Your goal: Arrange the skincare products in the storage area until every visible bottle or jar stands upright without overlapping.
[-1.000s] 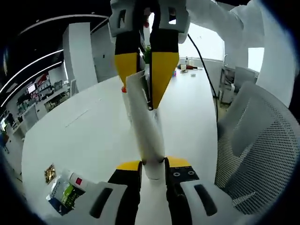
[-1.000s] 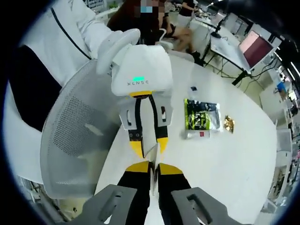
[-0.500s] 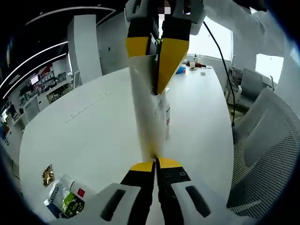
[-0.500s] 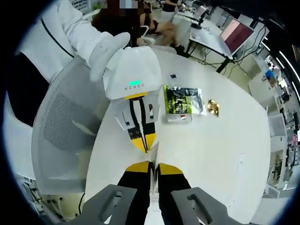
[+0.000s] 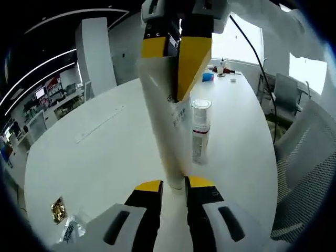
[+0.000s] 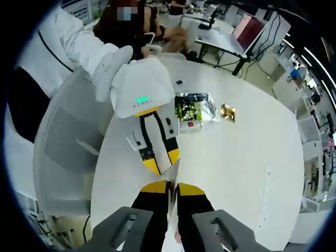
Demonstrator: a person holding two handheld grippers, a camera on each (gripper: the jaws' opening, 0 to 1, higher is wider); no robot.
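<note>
Bottle [image 5: 200, 131] upright behind tube [image 5: 167, 126]; both claws grip tube.

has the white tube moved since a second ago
Cannot tell: both hand-held grippers hold the white tube and both cameras moved; the small bottle appearing beside it fits a camera shift.

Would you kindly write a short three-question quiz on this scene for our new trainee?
1. True or false: both grippers grip the white tube.
2. Which stands upright on the white table? A) small clear-capped bottle B) green packet
3. Name the end of the tube that the right gripper pinches.

Key: 1 true; the left gripper clamps the cap end. 2 A. 3 the flat crimped end.
</note>
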